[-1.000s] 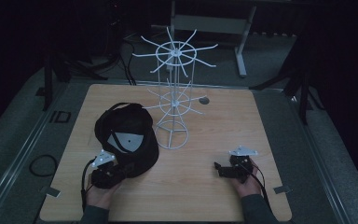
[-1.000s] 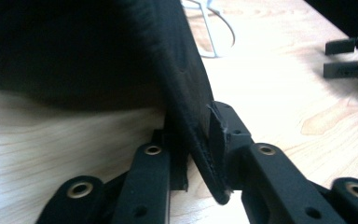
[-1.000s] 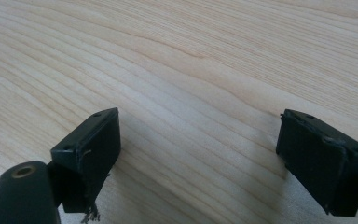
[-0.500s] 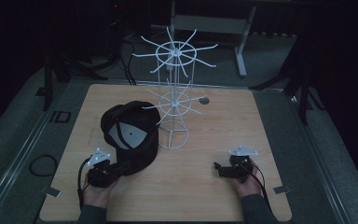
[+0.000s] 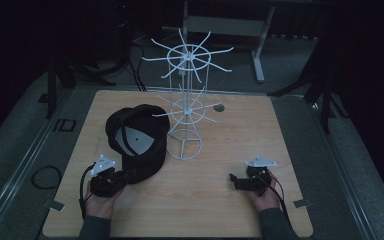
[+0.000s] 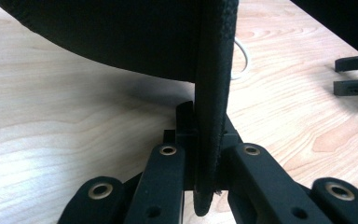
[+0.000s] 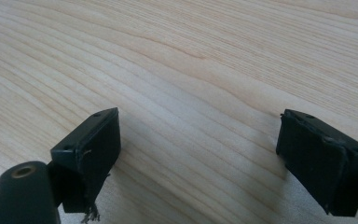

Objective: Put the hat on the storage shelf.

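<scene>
Black jaws of the left gripper (image 6: 200,163) were clamped together on the brim of a cap (image 5: 139,142), the brim standing edge-on between them in the left gripper view, its thin stitched rim running up and away from the pinch point.

Cap: black, grey lining showing, opening turned upward; lay on the wooden table (image 5: 230,210) at left, its bulk extending far and slightly right from the left gripper (image 5: 111,179). Long axis ran from the gripped brim at the near end toward the far side.

Rack (image 5: 186,107): white wire, upright, two tiers of radiating hooks, base ring just beside the cap's right side. A lower hook reached over the cap's far right edge; whether touching could not be told.

Left hand (image 5: 99,202): at the near left edge, forearm entering from the near side, gripper pointing far and right. By judgement the nearer hand to both cap and rack.

Right gripper (image 5: 244,181): jaws well apart, nothing between them but bare wood (image 7: 200,93); rested low at near right, pointing left, well apart from the cap.
</scene>
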A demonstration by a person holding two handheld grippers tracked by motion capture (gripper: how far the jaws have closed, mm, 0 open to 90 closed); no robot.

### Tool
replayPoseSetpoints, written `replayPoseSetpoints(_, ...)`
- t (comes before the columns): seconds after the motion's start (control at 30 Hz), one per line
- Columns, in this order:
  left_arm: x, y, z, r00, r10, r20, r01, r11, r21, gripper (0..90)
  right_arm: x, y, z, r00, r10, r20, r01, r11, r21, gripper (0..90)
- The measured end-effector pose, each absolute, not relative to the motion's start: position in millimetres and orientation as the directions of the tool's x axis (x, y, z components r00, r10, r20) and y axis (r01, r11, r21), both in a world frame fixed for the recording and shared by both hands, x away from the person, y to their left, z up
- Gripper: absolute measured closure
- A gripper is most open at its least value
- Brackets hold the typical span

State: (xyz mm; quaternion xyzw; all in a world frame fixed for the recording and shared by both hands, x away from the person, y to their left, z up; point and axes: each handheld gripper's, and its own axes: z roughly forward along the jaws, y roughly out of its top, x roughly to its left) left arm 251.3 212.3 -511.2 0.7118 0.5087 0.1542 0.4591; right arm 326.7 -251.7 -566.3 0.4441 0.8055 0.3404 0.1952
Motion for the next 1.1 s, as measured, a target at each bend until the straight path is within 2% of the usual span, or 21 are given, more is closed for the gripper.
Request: replayPoseSetpoints(1.1, 256.0, 238.7, -476.4, 0.382, 0.905, -0.184, 0.515, -0.043, 0.856, 86.4, 326.7, -251.4, -566.4, -0.534, 0.845, -0.011, 0.582, 0.377, 0.72, 12.6)
